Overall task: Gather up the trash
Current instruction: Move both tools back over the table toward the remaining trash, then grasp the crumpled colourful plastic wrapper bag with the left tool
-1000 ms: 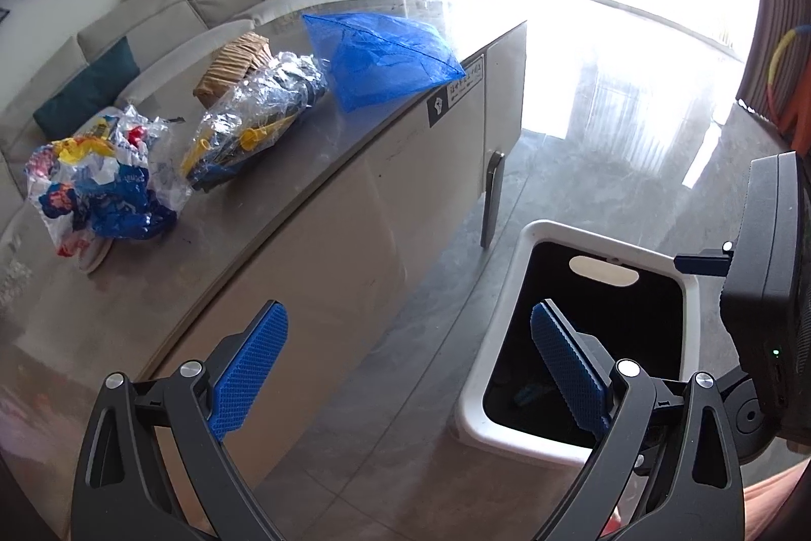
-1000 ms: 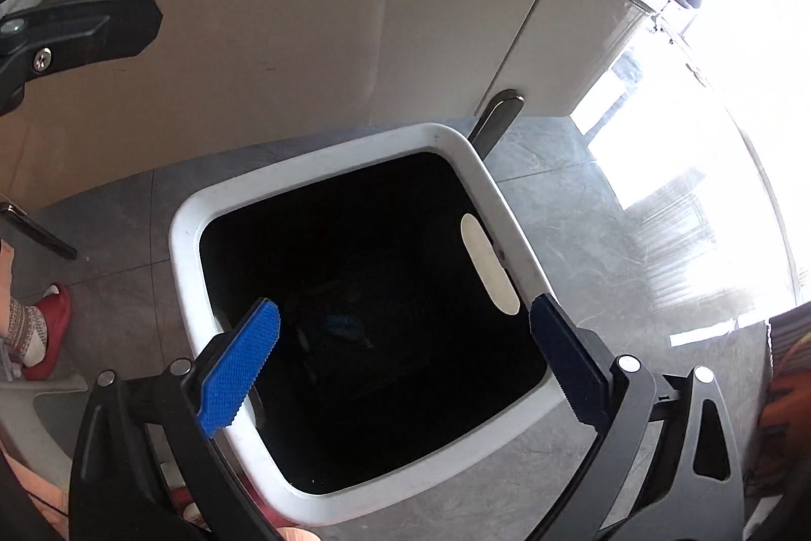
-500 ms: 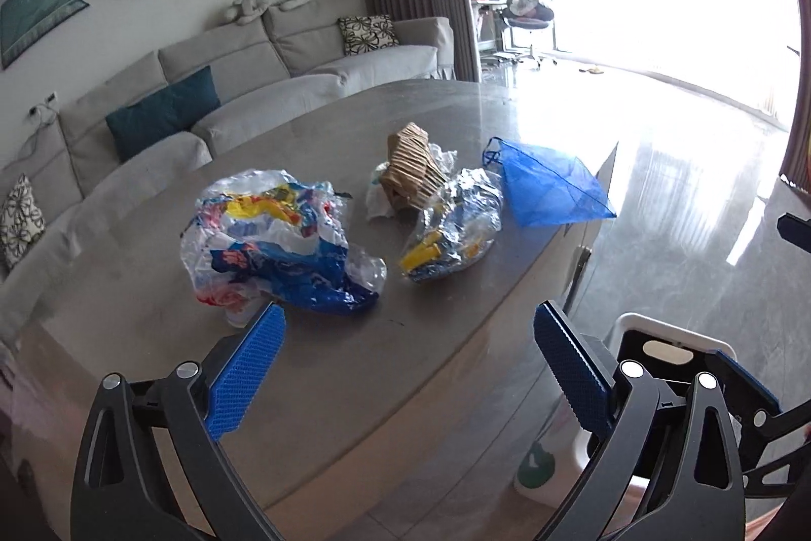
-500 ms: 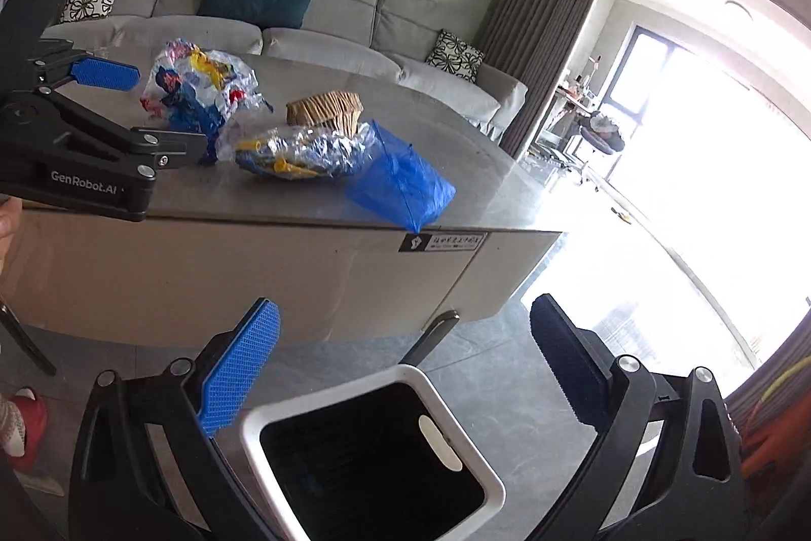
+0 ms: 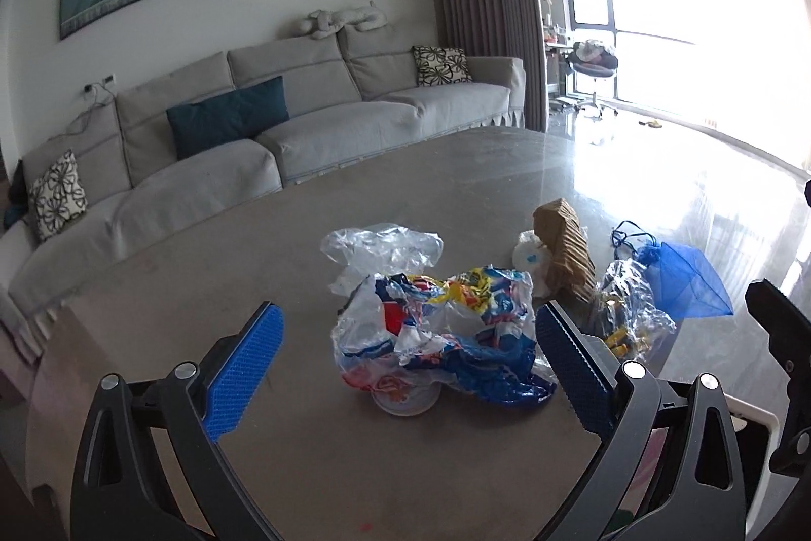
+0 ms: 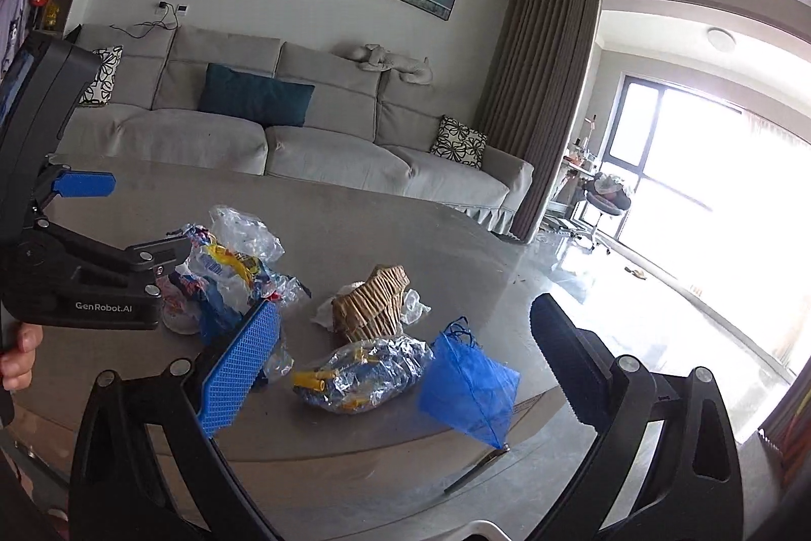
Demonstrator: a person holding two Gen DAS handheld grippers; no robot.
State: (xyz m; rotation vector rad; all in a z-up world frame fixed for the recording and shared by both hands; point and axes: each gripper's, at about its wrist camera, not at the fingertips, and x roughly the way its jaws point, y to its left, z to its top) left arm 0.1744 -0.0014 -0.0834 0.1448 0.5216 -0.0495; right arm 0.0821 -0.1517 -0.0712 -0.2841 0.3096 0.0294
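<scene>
Trash lies on the grey table [image 5: 355, 465]. A crumpled colourful plastic bag [image 5: 441, 333] sits straight ahead of my open, empty left gripper [image 5: 405, 373]. To its right are a brown corrugated paper piece [image 5: 565, 252], a clear wrapper with yellow bits [image 5: 633, 313] and a blue mesh bag [image 5: 684, 282]. In the right wrist view my open, empty right gripper [image 6: 405, 363] is above the table edge, with the clear wrapper [image 6: 360, 373], the blue mesh bag [image 6: 471, 389] and the brown paper piece [image 6: 375, 302] between its fingers. The left gripper [image 6: 86, 237] hovers by the colourful bag [image 6: 228, 277].
A white bin rim [image 5: 750, 419] shows below the table's right edge. A grey sofa [image 5: 253, 135] stands behind the table. Bright windows [image 6: 709, 186] and shiny floor lie to the right.
Both grippers have lifted from over the white bin up to table height and now face the trash. The left gripper has come close to the colourful bag. Both stay open.
</scene>
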